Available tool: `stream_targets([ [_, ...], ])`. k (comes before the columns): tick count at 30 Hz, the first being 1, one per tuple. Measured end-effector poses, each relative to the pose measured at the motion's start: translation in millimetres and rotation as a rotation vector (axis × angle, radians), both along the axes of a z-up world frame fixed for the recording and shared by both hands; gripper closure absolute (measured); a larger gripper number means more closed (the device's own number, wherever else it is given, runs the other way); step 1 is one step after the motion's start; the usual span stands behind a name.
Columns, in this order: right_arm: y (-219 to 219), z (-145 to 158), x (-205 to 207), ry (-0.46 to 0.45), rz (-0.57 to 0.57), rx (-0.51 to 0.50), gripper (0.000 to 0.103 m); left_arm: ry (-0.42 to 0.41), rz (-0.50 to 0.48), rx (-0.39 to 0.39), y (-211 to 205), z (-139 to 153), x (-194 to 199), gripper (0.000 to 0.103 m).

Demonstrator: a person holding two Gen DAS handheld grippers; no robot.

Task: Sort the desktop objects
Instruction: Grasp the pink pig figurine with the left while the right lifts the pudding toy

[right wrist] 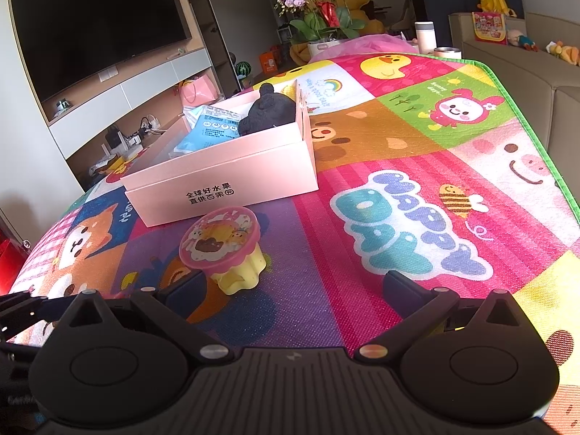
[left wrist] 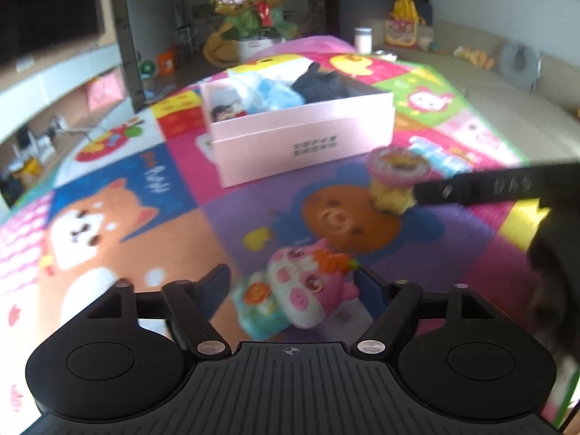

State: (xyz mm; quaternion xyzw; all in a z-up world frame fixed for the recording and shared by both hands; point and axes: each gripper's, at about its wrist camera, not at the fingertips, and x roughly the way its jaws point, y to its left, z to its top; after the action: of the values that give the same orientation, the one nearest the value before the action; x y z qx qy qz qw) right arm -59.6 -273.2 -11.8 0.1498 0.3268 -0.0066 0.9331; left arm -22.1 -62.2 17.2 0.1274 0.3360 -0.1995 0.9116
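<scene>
A pink pig plush toy (left wrist: 301,290) lies on the colourful play mat (left wrist: 152,224), between the fingers of my left gripper (left wrist: 291,284). The pads stand close on either side, and I see no clear squeeze on the blurred toy. A yellow cup toy with a pink lid (right wrist: 221,246) stands just beyond the left finger of my right gripper (right wrist: 290,286), which is wide open and holds nothing. One right finger (left wrist: 471,188) reaches beside that cup toy (left wrist: 393,185). The open pink box (left wrist: 301,137) (right wrist: 224,174) holds a black plush (right wrist: 268,108) and blue packets (right wrist: 210,127).
A flower pot (right wrist: 322,18) and a white bottle (right wrist: 425,36) stand at the mat's far end. A beige sofa (right wrist: 525,72) runs along the right, past the mat's green edge (right wrist: 525,116). A TV (right wrist: 98,25) and shelves are on the left.
</scene>
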Motion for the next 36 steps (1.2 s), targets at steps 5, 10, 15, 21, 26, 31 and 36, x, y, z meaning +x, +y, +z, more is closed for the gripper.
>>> stream_targets([
  [5, 0.3, 0.0, 0.1, 0.0, 0.0, 0.0, 0.0, 0.056, 0.06, -0.045, 15.7, -1.2, 0.3, 0.009],
  [10, 0.2, 0.0, 0.2, 0.0, 0.0, -0.001, 0.0, 0.1, 0.042, -0.129, 12.8, -0.5, 3.4, 0.01],
  [15, 1.2, 0.2, 1.4, 0.006, 0.001, -0.01, 0.0, 0.092, 0.047, -0.086, 3.5, -5.0, 7.6, 0.025],
  [21, 19.2, 8.6, 12.4, -0.036, 0.11, -0.146, 0.0, 0.081, 0.043, -0.085, 7.3, -1.9, 2.2, 0.026],
  [26, 40.9, 17.8, 27.1, -0.093, 0.203, -0.284, 0.0, 0.084, 0.048, -0.084, 11.3, -1.8, -3.5, 0.026],
  [31, 43.9, 18.5, 34.7, -0.005, 0.304, -0.285, 0.048, 0.074, 0.054, -0.083, 16.4, 1.6, -10.0, 0.026],
  [36, 37.7, 36.3, 9.7, 0.01, 0.352, -0.256, 0.048, 0.05, 0.038, -0.093, 18.4, 14.6, -17.3, 0.027],
])
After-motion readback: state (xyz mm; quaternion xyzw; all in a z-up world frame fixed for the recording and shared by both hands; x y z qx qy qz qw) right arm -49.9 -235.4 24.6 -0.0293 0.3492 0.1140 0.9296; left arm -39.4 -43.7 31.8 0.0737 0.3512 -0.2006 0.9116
